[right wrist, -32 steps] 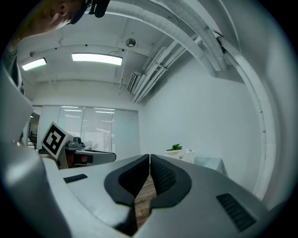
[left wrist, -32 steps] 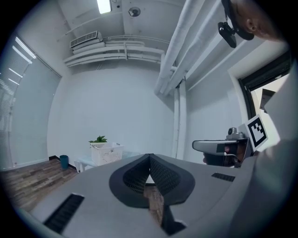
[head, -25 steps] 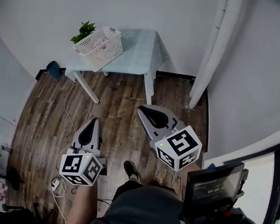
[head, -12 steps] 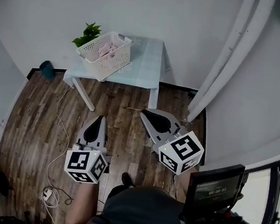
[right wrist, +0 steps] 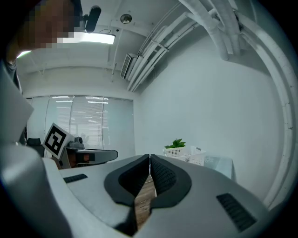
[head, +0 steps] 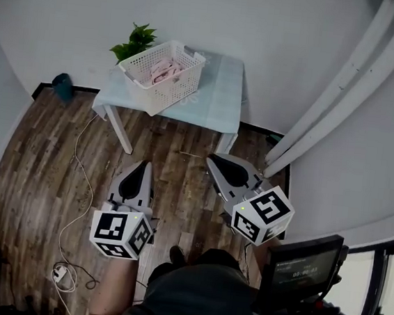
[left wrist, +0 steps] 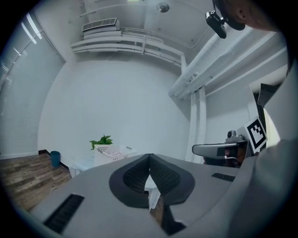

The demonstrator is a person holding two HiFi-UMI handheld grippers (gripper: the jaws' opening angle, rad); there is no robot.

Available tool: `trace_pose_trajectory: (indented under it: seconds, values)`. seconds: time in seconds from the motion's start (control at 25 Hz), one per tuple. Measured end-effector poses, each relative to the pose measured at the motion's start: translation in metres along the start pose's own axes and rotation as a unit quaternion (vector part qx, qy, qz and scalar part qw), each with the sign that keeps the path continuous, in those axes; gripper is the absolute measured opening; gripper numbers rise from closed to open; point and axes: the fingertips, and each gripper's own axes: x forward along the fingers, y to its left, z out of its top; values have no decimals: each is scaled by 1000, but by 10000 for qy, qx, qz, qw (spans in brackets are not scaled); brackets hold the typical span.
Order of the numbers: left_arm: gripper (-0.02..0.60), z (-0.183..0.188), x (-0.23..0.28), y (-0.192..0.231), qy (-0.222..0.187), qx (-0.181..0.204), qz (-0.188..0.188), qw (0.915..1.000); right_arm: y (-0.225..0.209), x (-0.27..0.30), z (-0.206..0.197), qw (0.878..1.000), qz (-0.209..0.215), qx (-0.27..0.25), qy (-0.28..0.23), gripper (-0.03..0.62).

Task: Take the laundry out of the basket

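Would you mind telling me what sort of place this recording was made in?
Probably a sparse office or lab room: bare white walls, wood-plank floor, window blinds, and one small table bearing a laundry basket, with a plant beside it.

I see the basket [head: 181, 89], white slotted plastic and rectangular, standing upright at the left end of a pale table [head: 217, 103], turned at an angle to the table's edges. Pale pink laundry [head: 163, 69] lies crumpled inside it, below the rim, and none hangs over the sides.
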Motion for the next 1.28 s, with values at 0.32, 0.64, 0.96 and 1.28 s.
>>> trace_pose_trajectory:
  seconds: [0.32, 0.64, 0.96, 1.28]
  values:
    - [9, 1, 13, 40, 34, -207, 100, 9997, -5, 40, 6, 9999, 98, -48, 63, 18]
    - [9, 27, 61, 68, -73, 227, 418, 9988, -55, 93, 18, 9992, 341, -48, -183, 18]
    - [9, 52, 148, 82, -69, 470, 502, 9976, -129, 146, 38, 9986, 446, -130, -251, 18]
    - [9, 62, 235, 91, 45, 535, 625, 9966, -202, 195, 45, 9971, 723, -1, -257, 18]
